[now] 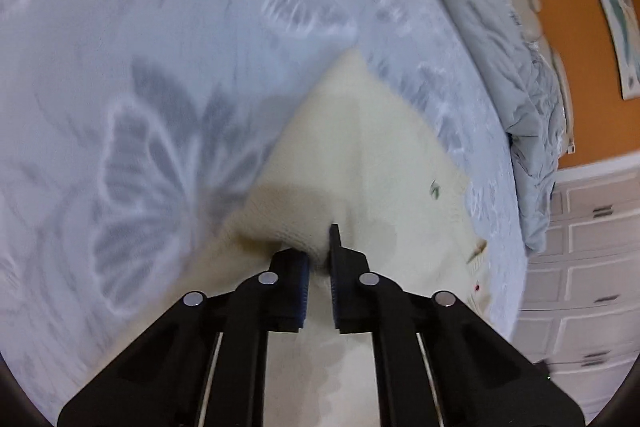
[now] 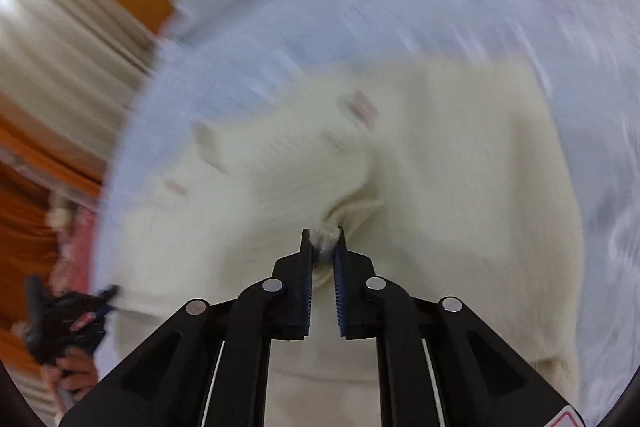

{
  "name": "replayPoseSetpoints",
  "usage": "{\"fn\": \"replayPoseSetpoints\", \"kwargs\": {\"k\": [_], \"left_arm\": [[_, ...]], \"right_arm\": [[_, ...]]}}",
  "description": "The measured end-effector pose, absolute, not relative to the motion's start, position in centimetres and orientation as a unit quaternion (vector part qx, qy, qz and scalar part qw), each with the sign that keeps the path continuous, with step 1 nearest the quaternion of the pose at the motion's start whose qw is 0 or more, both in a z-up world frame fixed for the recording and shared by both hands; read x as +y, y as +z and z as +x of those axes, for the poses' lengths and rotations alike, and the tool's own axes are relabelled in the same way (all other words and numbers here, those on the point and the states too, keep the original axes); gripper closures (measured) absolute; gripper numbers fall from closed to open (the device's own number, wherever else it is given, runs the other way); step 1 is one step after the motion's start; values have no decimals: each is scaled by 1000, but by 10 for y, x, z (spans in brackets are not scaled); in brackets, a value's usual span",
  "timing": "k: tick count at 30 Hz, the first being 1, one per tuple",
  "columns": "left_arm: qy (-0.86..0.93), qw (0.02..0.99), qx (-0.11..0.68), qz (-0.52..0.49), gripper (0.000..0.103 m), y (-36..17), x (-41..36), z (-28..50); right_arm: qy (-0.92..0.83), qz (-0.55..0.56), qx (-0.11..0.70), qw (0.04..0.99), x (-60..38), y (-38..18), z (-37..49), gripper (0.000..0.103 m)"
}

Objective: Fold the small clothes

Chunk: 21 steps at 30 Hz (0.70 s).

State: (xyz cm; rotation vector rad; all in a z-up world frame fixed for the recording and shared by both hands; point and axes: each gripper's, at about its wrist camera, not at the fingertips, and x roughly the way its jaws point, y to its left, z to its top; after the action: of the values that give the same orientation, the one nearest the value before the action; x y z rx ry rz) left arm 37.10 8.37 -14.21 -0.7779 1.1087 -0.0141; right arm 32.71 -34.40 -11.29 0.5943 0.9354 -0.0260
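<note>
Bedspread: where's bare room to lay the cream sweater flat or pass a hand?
Both tools, left and right, are shut on the cream sweater. The free patch is the butterfly-print bedspread left of and beyond the sweater in the left wrist view. It is crowded along the right edge, where the rumpled grey duvet lies. The right wrist view is too blurred to judge.

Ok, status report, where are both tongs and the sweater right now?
Left tongs shut on cream sweater. Right tongs shut on a bunched fold of it. Sweater on butterfly bedspread. Nothing in the way.
</note>
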Motion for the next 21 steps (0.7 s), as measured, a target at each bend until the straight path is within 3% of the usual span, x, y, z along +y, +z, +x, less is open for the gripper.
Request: {"fn": "replayPoseSetpoints", "kwargs": {"k": [4, 6, 9, 10, 14, 18, 20, 21], "left_arm": [[-23, 827, 458, -327, 96, -105, 79, 367], [-36, 819, 470, -327, 96, -117, 76, 372], [-22, 802, 525, -285, 96, -154, 60, 373], [-18, 803, 527, -277, 96, -160, 57, 370], [-19, 815, 517, -262, 96, -156, 56, 362], [-16, 815, 527, -240, 94, -162, 55, 363], [-12, 822, 527, -217, 90, -159, 50, 363], [-14, 826, 525, -205, 87, -154, 49, 361]], "right_arm": [[11, 262, 316, 912, -348, -29, 284, 95], [-15, 260, 336, 905, -361, -47, 276, 95], [-70, 275, 466, 838, -383, -146, 284, 95], [-69, 293, 468, 831, -386, -158, 279, 96], [-55, 311, 409, 856, -384, -128, 265, 96], [-61, 309, 469, 826, -386, -168, 276, 96], [-61, 331, 456, 824, -389, -155, 268, 93], [-61, 338, 448, 826, -391, -144, 264, 87]]}}
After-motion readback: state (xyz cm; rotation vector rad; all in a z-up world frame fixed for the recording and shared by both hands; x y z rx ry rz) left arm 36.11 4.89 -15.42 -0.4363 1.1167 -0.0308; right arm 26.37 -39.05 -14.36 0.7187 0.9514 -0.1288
